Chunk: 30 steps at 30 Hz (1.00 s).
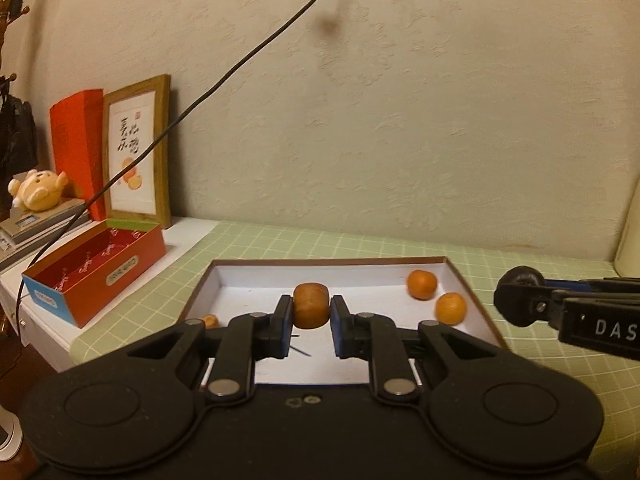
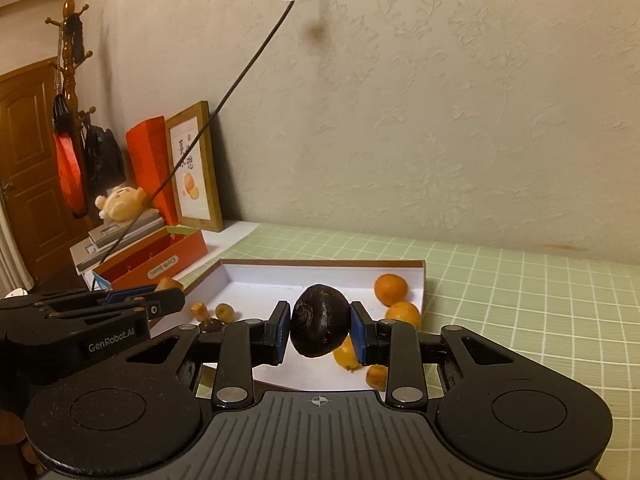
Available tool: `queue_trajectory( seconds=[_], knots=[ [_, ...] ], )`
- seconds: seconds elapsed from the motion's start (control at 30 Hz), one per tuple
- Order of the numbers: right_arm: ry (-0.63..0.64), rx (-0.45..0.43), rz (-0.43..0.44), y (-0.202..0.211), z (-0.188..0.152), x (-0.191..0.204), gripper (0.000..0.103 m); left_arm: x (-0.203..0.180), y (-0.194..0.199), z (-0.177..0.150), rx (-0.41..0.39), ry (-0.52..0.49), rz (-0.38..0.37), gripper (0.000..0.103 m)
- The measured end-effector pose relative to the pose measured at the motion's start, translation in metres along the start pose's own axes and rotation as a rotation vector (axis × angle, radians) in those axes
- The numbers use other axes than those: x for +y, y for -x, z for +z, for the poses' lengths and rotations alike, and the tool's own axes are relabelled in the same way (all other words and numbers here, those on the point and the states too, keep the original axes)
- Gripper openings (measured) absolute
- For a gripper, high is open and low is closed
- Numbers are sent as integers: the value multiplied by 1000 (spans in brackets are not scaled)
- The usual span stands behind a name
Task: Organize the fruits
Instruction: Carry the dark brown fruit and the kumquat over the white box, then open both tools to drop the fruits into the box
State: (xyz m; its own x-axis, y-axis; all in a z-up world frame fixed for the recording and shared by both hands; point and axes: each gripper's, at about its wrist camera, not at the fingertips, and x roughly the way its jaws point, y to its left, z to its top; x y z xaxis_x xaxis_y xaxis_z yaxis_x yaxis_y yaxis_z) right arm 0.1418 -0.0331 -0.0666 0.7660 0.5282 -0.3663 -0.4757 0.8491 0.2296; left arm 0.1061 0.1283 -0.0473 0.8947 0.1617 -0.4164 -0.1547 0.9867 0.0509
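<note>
Green grid mat (image 2: 520, 300) under shallow white tray (image 1: 320, 266). Oranges (image 1: 422, 285) grouped at tray's right end; small brown bits at left end.

Left gripper (image 1: 311, 326) clamped on tan stubby fruit (image 1: 311, 305), lifted over tray middle, short axis across jaws.

Right gripper (image 2: 320, 338) clamped on dark round fruit (image 2: 319, 320), raised above tray's near right, oranges just beyond and below.

Likely sorting: tan piece nearer left cluster, left hand closer; dark fruit's spot unclear.

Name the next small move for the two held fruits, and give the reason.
Probably lower both into the white tray and release: the left gripper clamps a brown fruit, the right gripper a dark round fruit, both over the tray where the oranges sit.
</note>
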Motion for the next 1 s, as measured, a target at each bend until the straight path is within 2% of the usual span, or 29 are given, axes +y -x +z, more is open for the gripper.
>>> queue_trajectory(
  seconds=[0.33, 0.7, 1.0],
  knots=[
    [-25, 25, -15, -30, 0, 0, 32, 31, -20, -1, 43, 43, 62, 10],
    [-53, 63, -38, -67, 0, -7, 32, 48, -47, 1, 86, 45, 68, 10],
    [-53, 89, -85, -98, 3, -14, 32, 58, -89, 6, 125, 34, 61, 10]
  ],
)
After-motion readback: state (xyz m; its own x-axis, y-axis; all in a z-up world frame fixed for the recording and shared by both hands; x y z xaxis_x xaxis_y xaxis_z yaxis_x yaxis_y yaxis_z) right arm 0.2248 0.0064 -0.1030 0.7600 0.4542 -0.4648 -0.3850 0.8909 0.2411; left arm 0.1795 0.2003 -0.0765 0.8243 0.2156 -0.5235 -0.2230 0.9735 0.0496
